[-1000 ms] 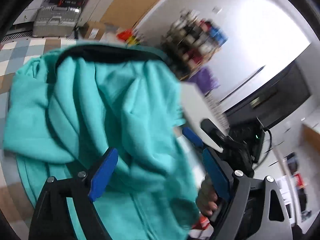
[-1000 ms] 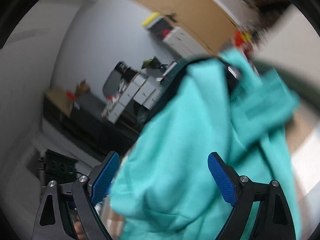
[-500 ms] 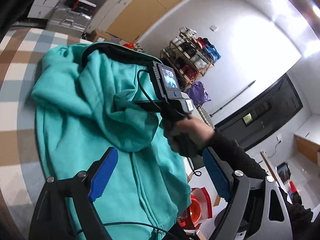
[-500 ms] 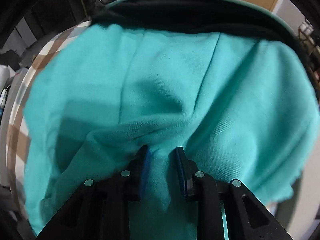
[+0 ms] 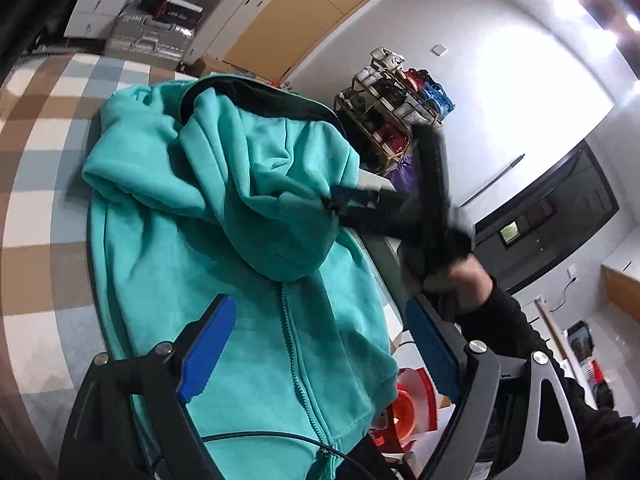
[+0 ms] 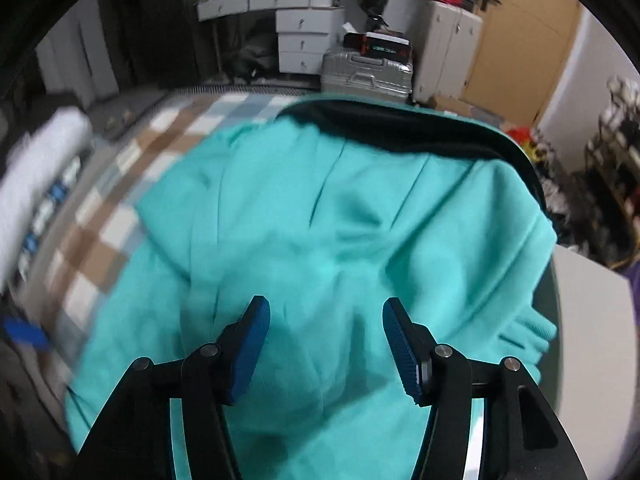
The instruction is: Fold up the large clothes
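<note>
A large teal zip hoodie (image 5: pixel 224 248) with a dark-lined hood lies on a checked cloth (image 5: pixel 36 208), its zipper running down the front. My left gripper (image 5: pixel 320 348) is open and empty, hovering above the zipper. My right gripper (image 6: pixel 326 344) is open just above the hoodie's fabric (image 6: pixel 340 232). In the left wrist view the right gripper (image 5: pixel 352 200) is blurred at the hoodie's right edge, touching the cloth.
The checked cloth shows to the left in the right wrist view (image 6: pixel 120 184). A silver suitcase (image 6: pixel 366 74) and white drawers (image 6: pixel 304 36) stand behind. A shoe rack (image 5: pixel 392 112) stands at the right. A red bowl (image 5: pixel 404 412) sits below the table edge.
My right gripper was shut on a fold of the hoodie half a second ago; now it is open and the fold is released. My left gripper stayed open.
</note>
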